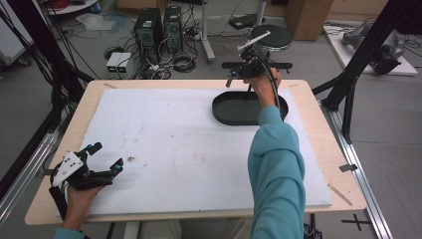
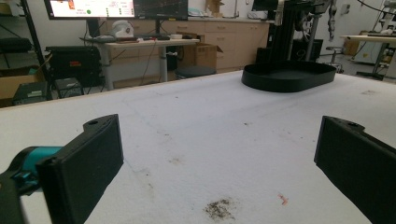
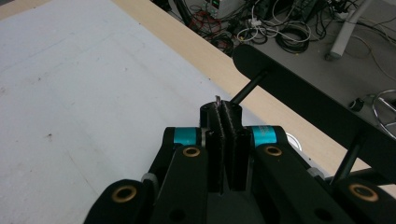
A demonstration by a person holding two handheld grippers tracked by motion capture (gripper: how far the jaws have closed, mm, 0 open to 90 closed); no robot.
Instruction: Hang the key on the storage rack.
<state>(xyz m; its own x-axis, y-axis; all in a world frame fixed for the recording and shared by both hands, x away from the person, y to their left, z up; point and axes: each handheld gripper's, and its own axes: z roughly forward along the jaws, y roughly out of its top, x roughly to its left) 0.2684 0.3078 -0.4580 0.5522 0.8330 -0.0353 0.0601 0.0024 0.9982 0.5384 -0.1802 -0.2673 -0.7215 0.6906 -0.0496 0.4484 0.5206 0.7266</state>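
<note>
Left gripper (image 1: 103, 155): rests at the table's (image 1: 318, 164) near left corner, on the white foam sheet (image 1: 174, 144), held in the person's left hand (image 1: 79, 196). Jaws spread wide, nothing between them. Its own view looks low across the sheet between the two black jaws, taking in a dark smudge (image 2: 219, 208) and a small red mark (image 2: 283, 199) close by (faint from above), with the tray (image 2: 288, 77) far off to the right.

Tray (image 1: 234, 112): black, oval, shallow, lying on the sheet towards the far right corner. The high view shows the bare floor of its left half; the sleeve (image 1: 276, 169) crosses the right part.

Right gripper (image 1: 238, 74): held up at the far edge of the table, above the tray's far rim, in the right hand (image 1: 263, 79). Its own view shows the jaws pressed together, with a thin silvery tip (image 3: 217, 99) peeping out at their top; what it belongs to cannot be told. Beyond lie the far wooden edge, a black stand (image 3: 299, 100) and floor cables (image 3: 285, 35).
</note>
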